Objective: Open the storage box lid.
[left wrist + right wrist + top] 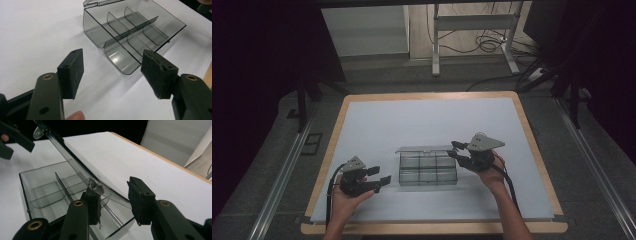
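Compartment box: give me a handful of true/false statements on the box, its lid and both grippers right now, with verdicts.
1. The compartment box is of clear smoky plastic with inner dividers. True.
2. Small parts fill its compartments. False: every compartment that shows looks empty.
3. The lid is shut flat on the box. False: it is raised, tilted up over the back edge.
4. The right gripper has the lid's edge between its jaws. True; whether both pads press on it is hard to tell.
5. The left gripper clamps the box's near wall. False: its jaws stand open, short of the box and apart from it.
6. The box sits on a white sheet. True.
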`<state>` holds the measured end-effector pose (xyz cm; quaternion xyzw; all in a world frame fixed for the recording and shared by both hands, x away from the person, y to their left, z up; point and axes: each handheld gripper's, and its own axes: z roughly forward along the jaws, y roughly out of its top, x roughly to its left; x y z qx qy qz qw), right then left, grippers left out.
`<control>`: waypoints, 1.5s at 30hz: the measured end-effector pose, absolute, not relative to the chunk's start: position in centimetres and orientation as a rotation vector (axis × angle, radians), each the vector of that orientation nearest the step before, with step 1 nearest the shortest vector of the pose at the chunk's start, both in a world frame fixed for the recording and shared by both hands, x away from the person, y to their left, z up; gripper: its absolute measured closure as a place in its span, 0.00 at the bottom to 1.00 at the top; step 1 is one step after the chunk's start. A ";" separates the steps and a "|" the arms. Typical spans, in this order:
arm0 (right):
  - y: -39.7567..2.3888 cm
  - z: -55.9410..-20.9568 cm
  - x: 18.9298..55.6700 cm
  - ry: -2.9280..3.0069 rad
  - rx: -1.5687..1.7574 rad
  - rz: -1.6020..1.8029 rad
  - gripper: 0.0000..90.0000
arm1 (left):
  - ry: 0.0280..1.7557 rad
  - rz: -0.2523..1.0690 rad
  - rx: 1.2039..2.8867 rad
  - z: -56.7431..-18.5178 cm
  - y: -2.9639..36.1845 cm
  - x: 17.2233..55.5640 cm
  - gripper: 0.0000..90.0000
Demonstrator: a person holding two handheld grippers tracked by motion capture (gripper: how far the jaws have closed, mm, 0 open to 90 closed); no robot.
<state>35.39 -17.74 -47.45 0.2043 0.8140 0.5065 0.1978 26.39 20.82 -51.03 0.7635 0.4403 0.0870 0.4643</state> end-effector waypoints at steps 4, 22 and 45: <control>-17.8 -47.3 35.7 2.271 0.587 1.434 0.69 | 1.085 0.214 1.876 -51.1 20.9 26.4 0.39; -17.7 -46.6 36.5 2.261 0.611 1.438 0.74 | 1.101 0.210 1.883 -51.4 20.9 26.6 0.38; -17.7 -46.1 38.1 2.264 0.652 1.449 0.79 | 1.106 0.212 1.879 -51.5 21.1 26.6 0.38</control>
